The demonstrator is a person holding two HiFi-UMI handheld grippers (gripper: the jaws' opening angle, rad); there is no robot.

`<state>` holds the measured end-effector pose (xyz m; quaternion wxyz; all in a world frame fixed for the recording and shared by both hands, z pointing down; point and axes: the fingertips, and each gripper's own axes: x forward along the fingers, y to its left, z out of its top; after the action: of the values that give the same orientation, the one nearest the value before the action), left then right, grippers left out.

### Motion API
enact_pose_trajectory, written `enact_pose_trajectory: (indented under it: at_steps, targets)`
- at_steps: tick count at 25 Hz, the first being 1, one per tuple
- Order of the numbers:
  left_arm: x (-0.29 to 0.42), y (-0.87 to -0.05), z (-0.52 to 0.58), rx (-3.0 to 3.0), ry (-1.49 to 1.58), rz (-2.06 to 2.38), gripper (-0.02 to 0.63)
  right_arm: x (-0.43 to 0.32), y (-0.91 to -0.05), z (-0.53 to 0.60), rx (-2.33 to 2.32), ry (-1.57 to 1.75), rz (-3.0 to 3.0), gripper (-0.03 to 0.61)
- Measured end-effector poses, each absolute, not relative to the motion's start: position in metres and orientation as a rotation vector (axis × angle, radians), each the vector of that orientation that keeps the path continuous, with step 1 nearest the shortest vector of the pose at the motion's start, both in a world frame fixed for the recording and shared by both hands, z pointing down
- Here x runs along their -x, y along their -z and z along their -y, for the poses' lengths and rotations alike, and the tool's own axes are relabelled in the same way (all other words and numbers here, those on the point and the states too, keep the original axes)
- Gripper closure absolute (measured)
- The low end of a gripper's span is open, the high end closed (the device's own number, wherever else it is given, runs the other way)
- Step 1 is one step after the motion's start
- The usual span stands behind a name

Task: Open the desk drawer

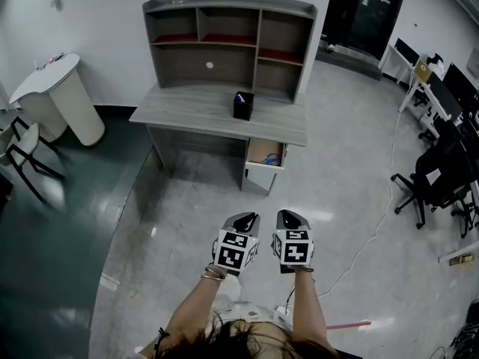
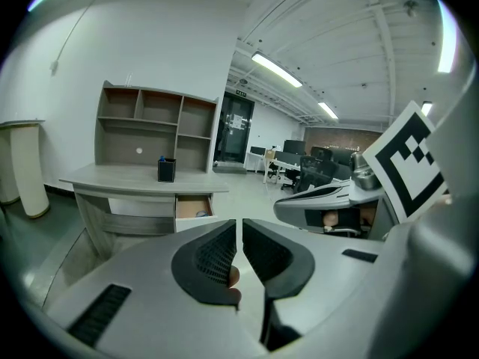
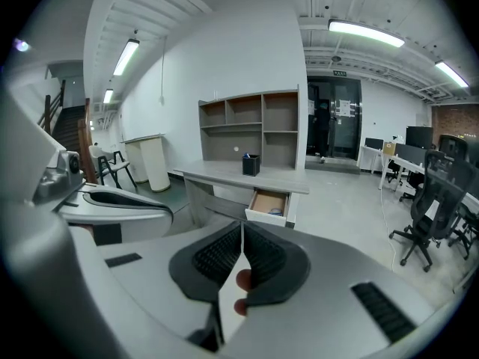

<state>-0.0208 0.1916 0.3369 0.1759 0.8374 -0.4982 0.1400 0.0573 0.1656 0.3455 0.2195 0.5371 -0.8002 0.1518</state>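
Already, drawer (image 1: 265, 158) sits pulled out under right end of desk (image 1: 194, 111), small blue item inside; we stand well back from it. Risk, as we judge it: if we step in with both tools closed, nose bumps drawer front and shoves it shut, or clips black pen box (image 1: 242, 105) on desktop. Left gripper (image 1: 245, 218): pads all but together, thin slit, nothing between. Right gripper (image 1: 292, 215): pads meet at tips, empty.
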Motion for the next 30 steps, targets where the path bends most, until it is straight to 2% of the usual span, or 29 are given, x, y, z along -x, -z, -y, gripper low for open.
enact_pose_trajectory:
  at_steps: [20,30]
  targets:
    - [0.019,-0.335,-0.236,-2.332,-0.408,1.518,0.580,-0.078,-0.352,-0.212,-1.420,-0.429,2.239,0.549]
    - [0.035,-0.338,-0.224,-2.288,-0.382,1.525,0.595,-0.072,-0.350,-0.201,-1.378,-0.385,2.248,0.549]
